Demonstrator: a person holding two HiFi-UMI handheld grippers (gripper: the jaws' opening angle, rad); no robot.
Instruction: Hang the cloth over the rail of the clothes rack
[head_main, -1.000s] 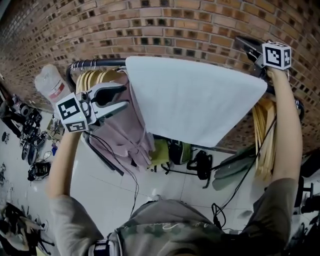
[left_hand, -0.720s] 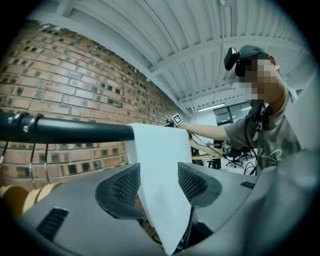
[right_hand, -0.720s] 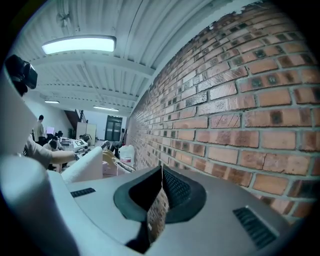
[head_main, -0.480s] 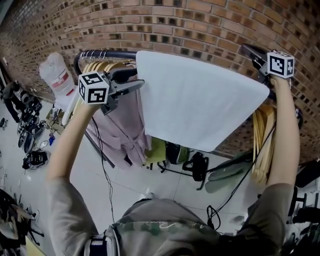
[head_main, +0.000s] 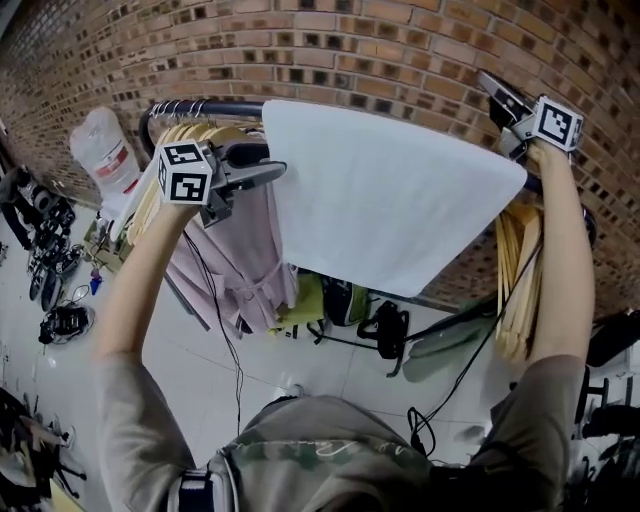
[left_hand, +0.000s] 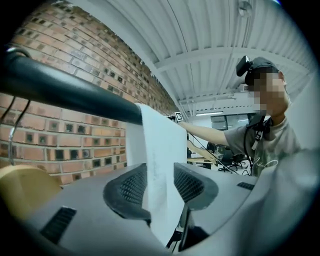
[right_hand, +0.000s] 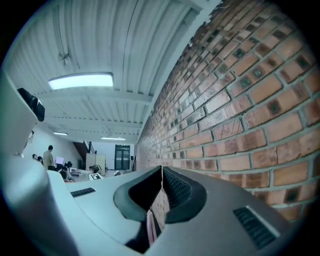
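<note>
A white cloth (head_main: 390, 200) hangs draped over the black rail (head_main: 200, 108) of the clothes rack, in front of the brick wall. My left gripper (head_main: 270, 165) is at the cloth's left edge, just under the rail. In the left gripper view the cloth (left_hand: 157, 150) edge hangs between the jaws of that gripper (left_hand: 160, 182), below the rail (left_hand: 65, 92). The jaws are closing and still stand apart. My right gripper (head_main: 490, 88) is raised above the cloth's right corner. It is shut, and in its own view the gripper (right_hand: 161, 172) points along the brick wall with no cloth in it.
Wooden hangers (head_main: 180, 145) and a pink garment (head_main: 235, 260) hang left of the cloth. More hangers (head_main: 520, 280) hang at the right end. A large water bottle (head_main: 100, 150) stands at far left. Dark bags (head_main: 385, 325) and cables lie on the floor below the rack.
My left gripper has risen from beside the pink garment to the cloth's left edge under the rail and opened wider. The right gripper has stayed shut at the right end.
</note>
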